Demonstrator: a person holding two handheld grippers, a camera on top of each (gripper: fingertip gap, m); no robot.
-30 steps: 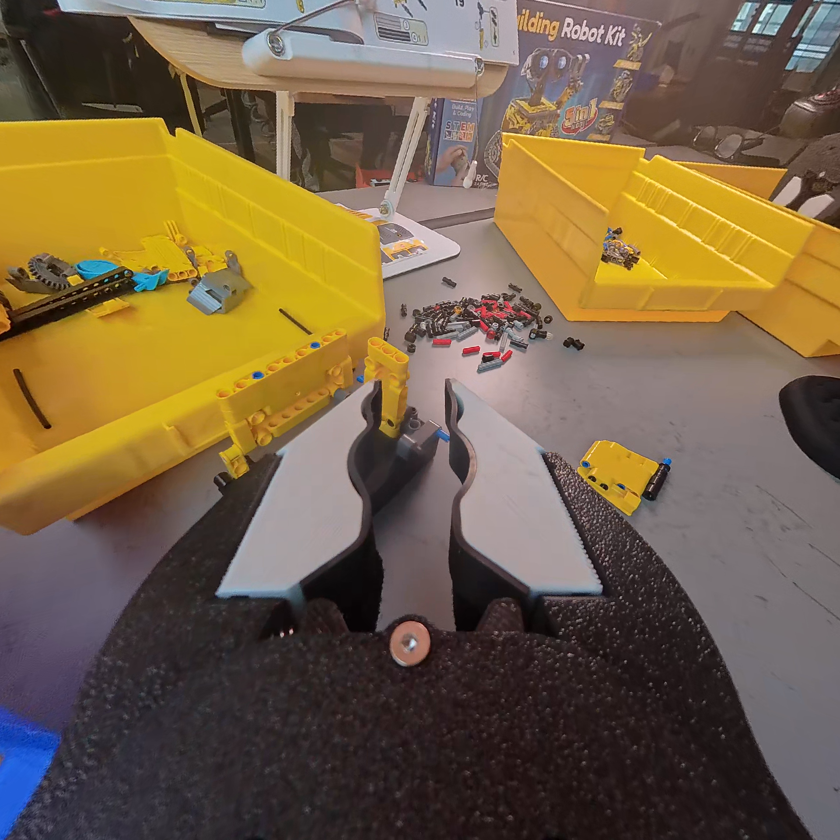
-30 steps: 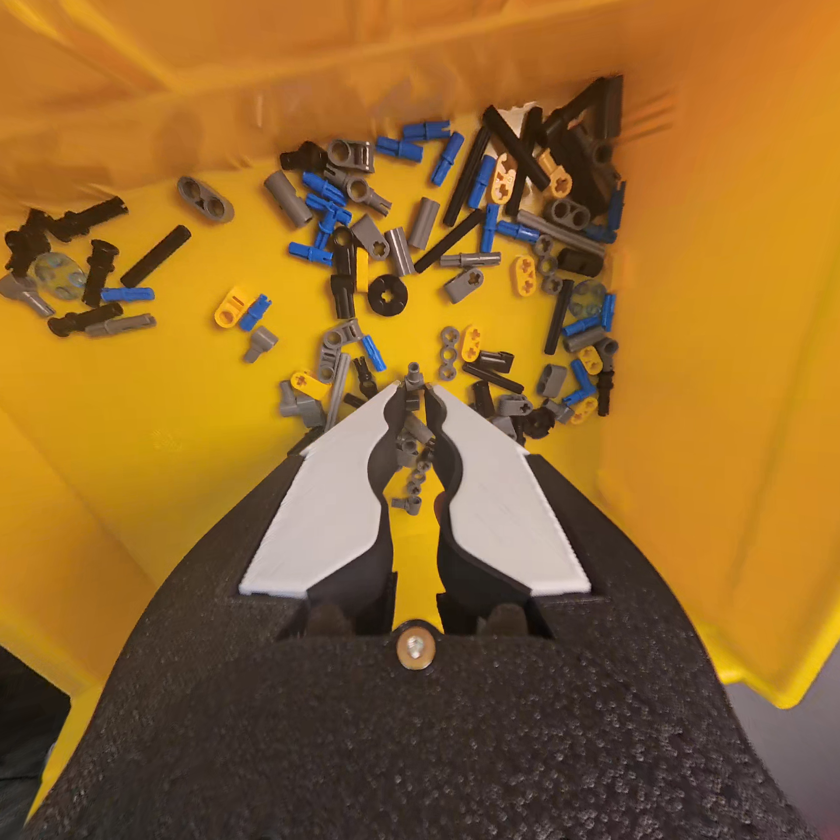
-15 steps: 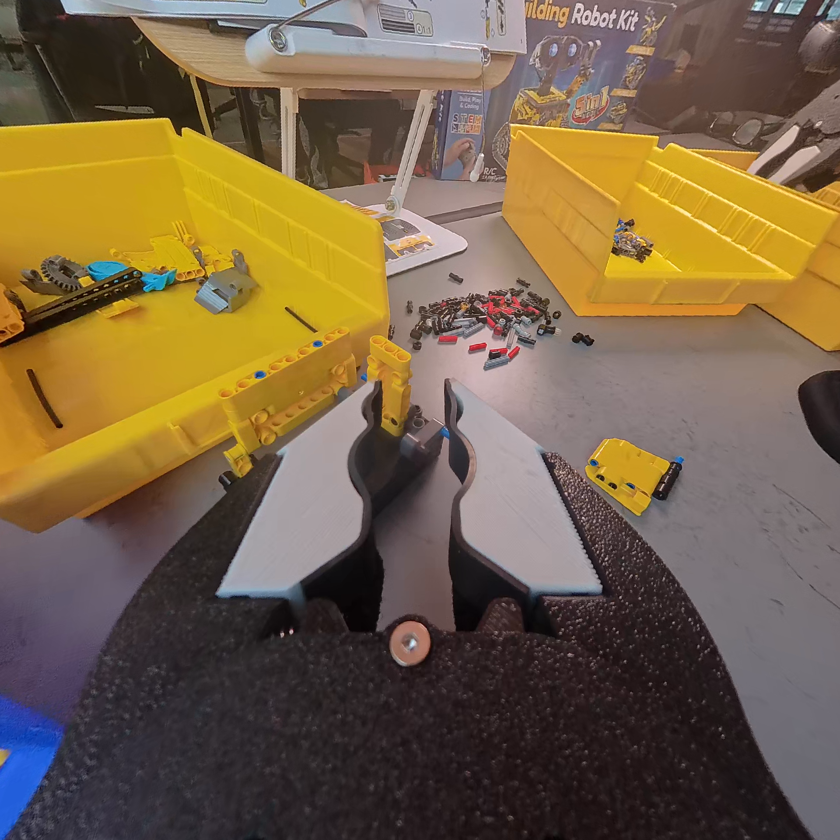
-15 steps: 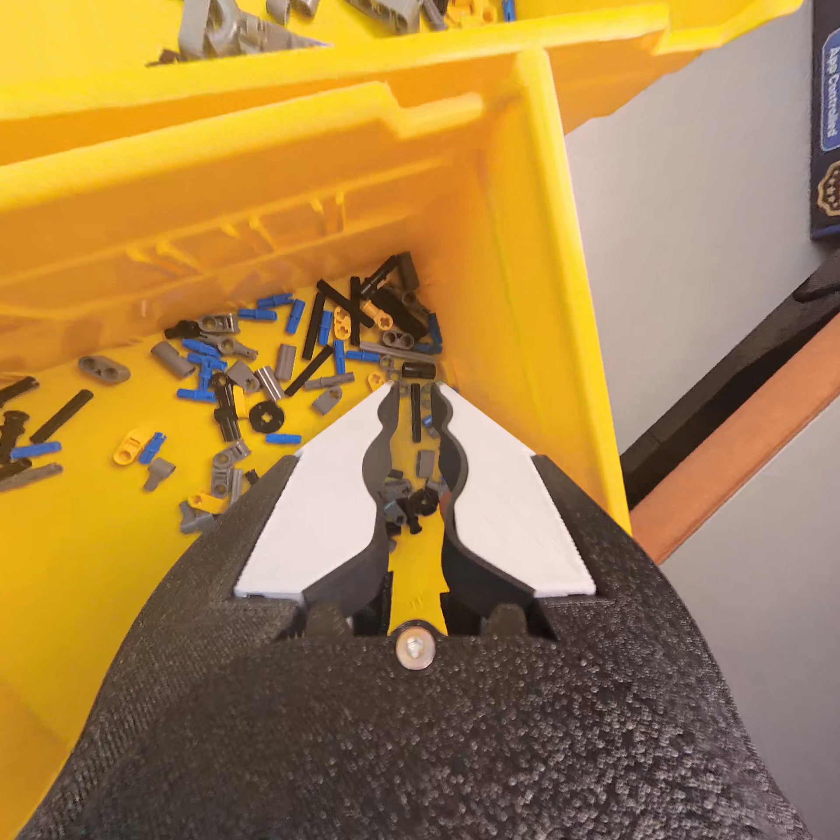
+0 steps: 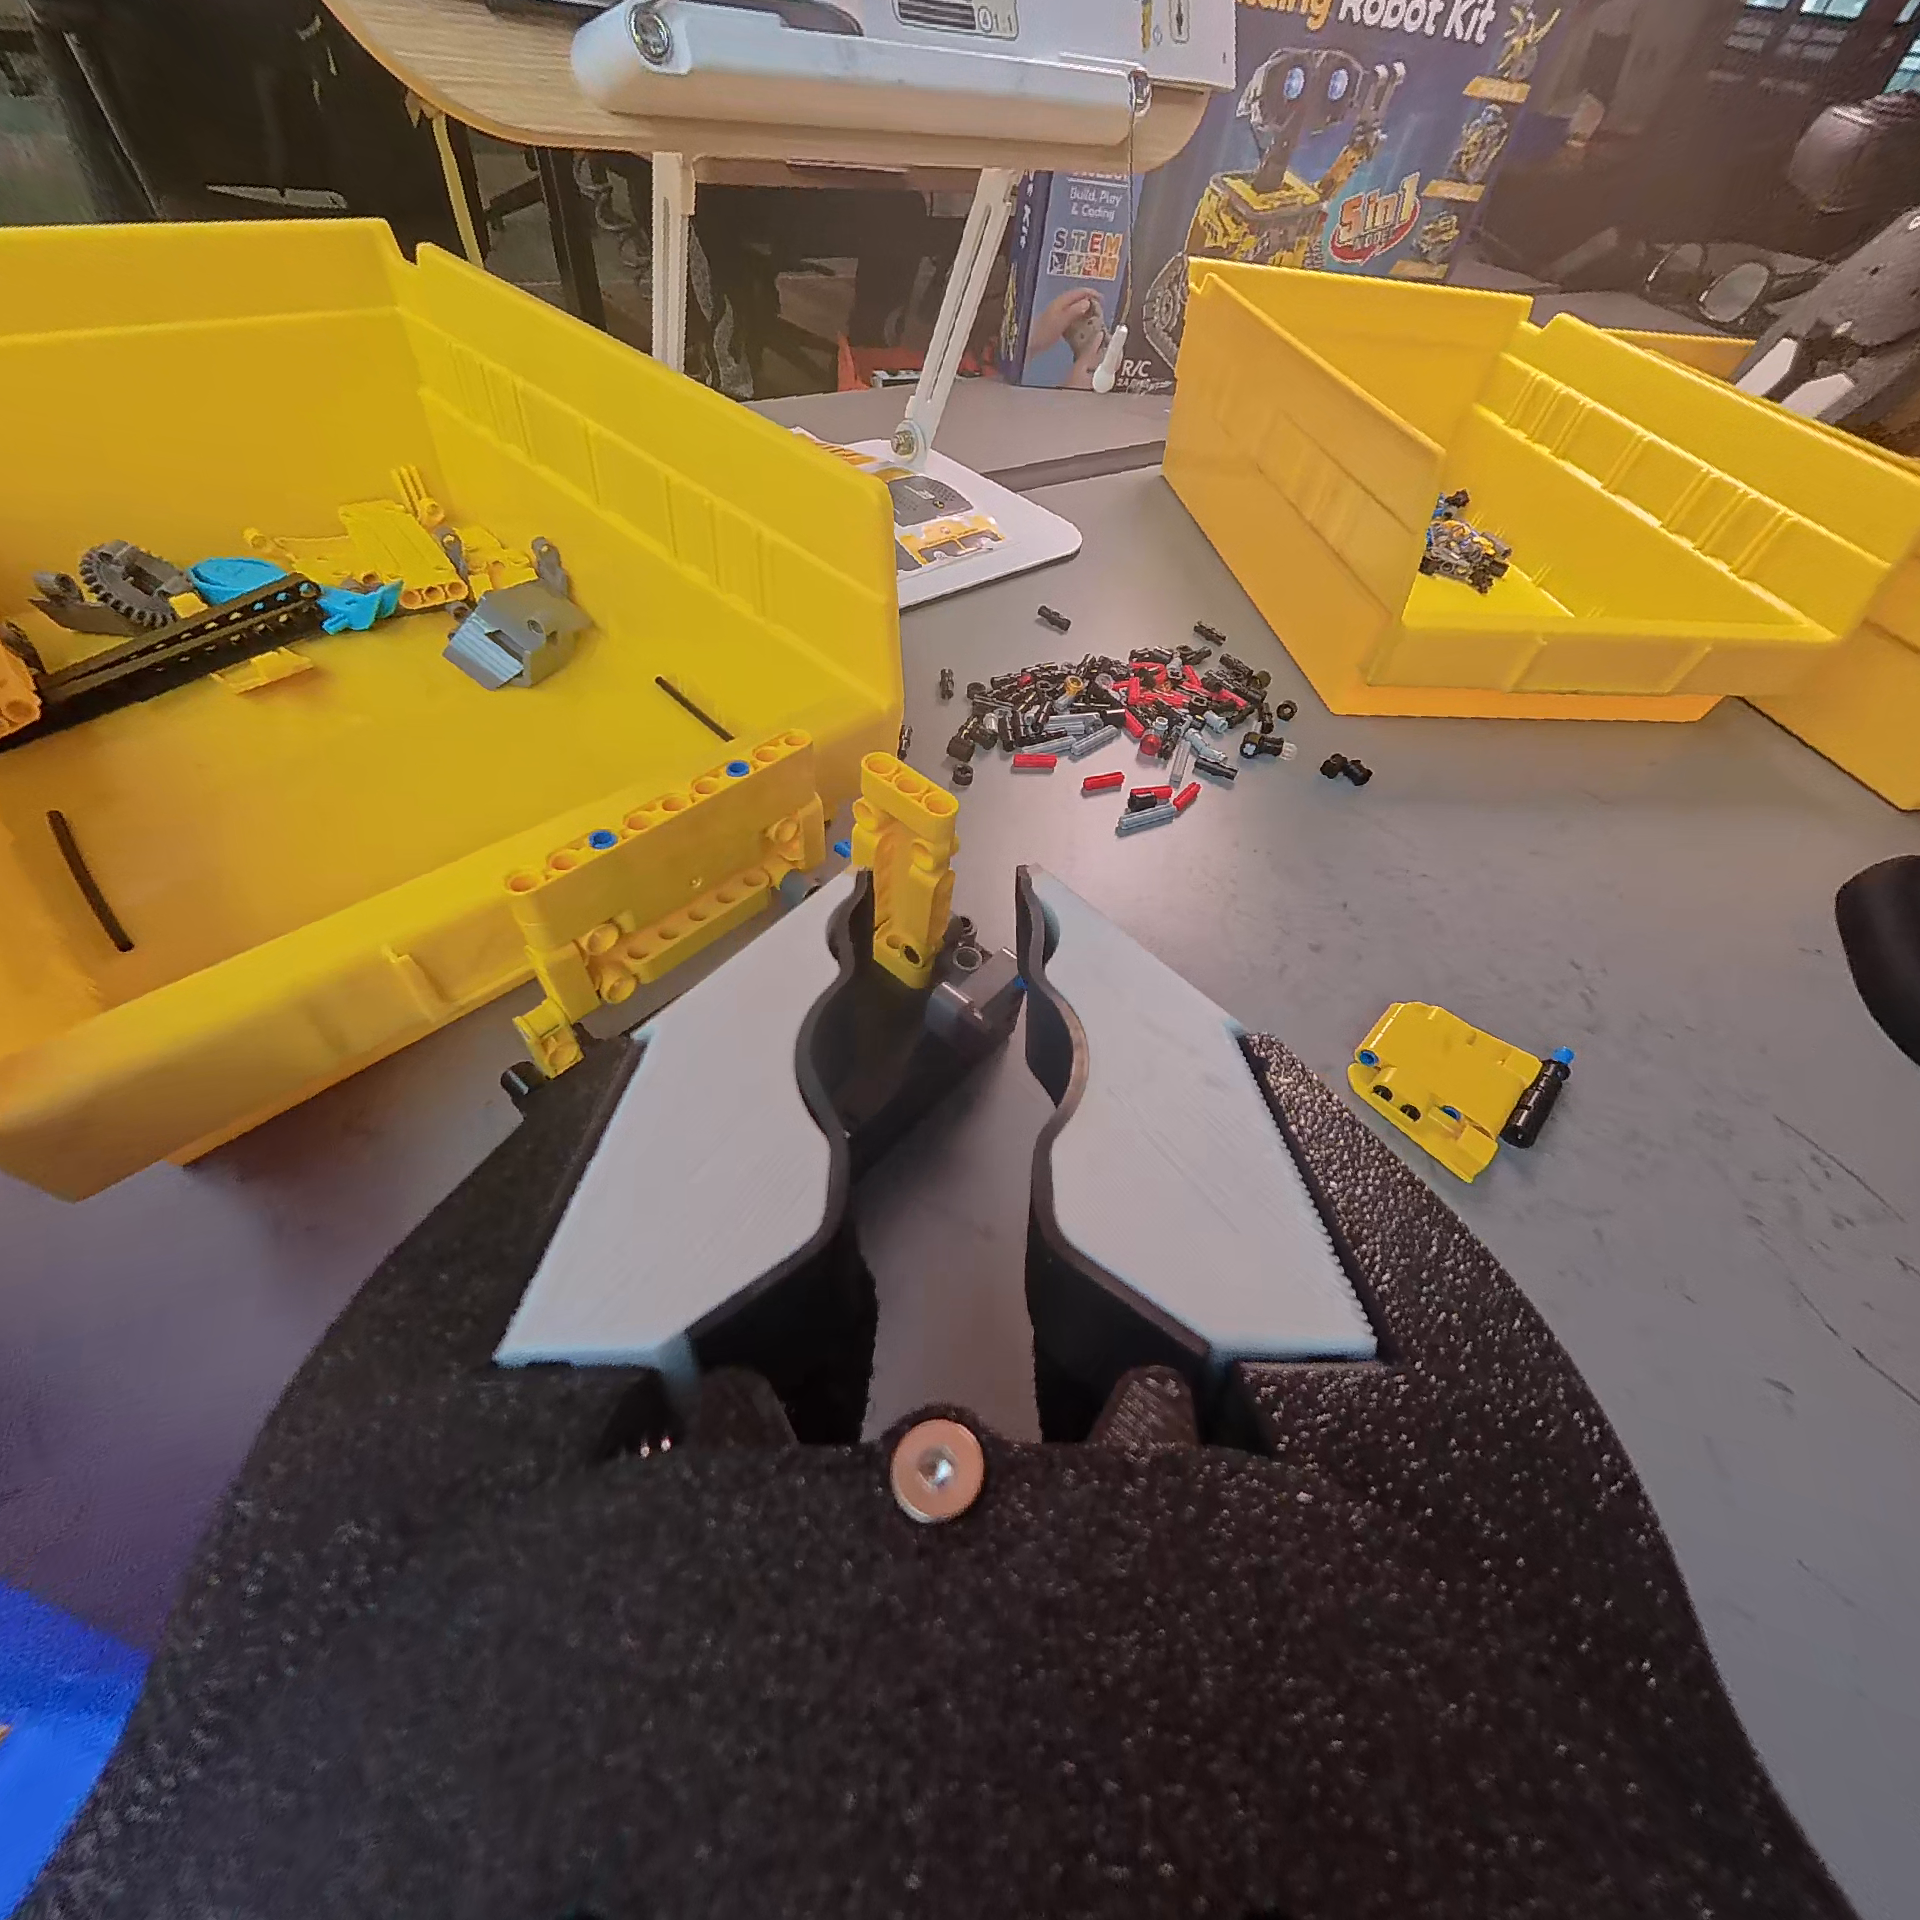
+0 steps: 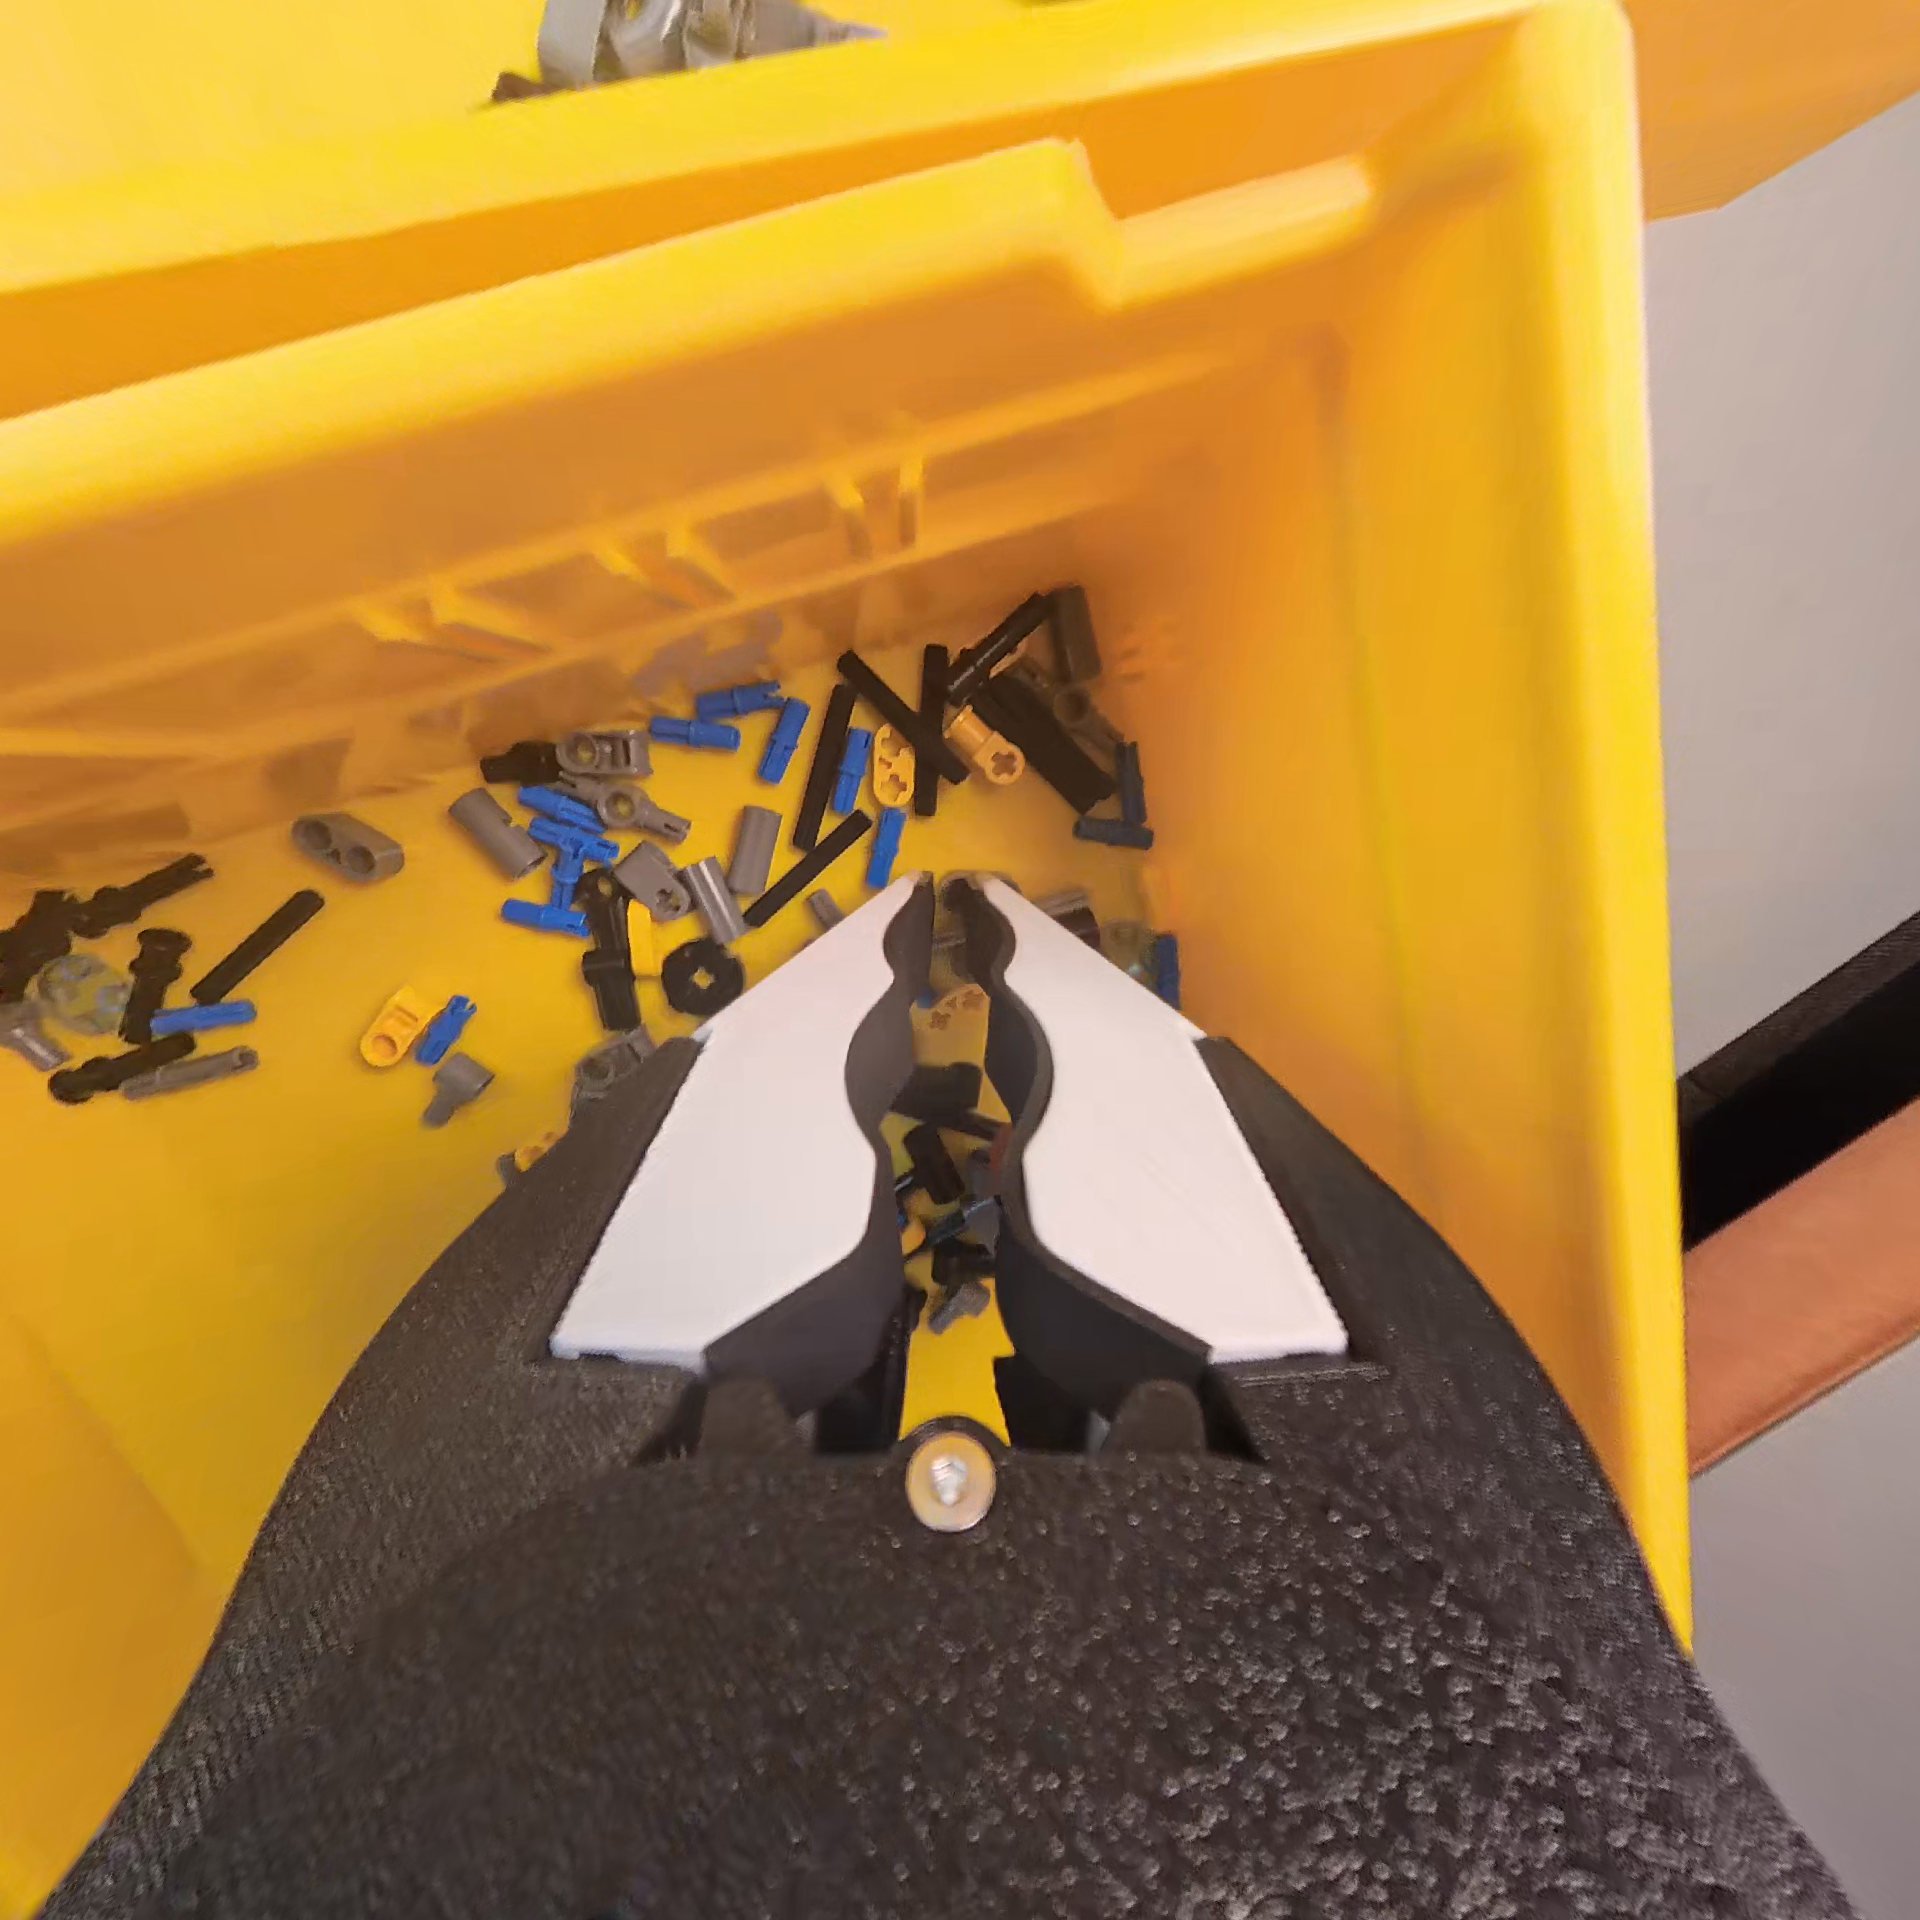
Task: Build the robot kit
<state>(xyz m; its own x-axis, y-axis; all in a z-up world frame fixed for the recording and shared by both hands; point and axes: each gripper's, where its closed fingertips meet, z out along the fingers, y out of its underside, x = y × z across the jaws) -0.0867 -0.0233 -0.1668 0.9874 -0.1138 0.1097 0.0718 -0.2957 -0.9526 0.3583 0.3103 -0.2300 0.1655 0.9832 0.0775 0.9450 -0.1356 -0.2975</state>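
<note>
My left gripper (image 5: 940, 904) is shut on a yellow brick assembly (image 5: 665, 873). Its upright yellow beam (image 5: 904, 831) and grey block (image 5: 971, 1003) sit between the fingers, just above the grey table, beside the front lip of a big yellow bin (image 5: 665, 499). My right gripper (image 6: 943, 883) is inside another yellow bin (image 6: 1455, 727), above several small blue, black, grey and yellow pins and connectors (image 6: 727, 831). Its tips are nearly together, with a small grey piece pinched between them. The view is blurred. The right gripper also shows far right in the left wrist view (image 5: 1829, 353).
A pile of small black, red and grey pins (image 5: 1122, 717) lies on the table. A yellow panel with a black pin (image 5: 1439, 1086) lies to the right. Stacked yellow bins (image 5: 1330, 488) stand at back right. A white lamp base (image 5: 977, 520) and a kit box (image 5: 1340, 156) stand behind. One gripper's finger ends stand about 55 cm off the other's.
My right gripper has risen and drawn back from the bin floor with its tips shut, swinging towards the bin's right wall. My left gripper has barely shifted, still holding the assembly.
</note>
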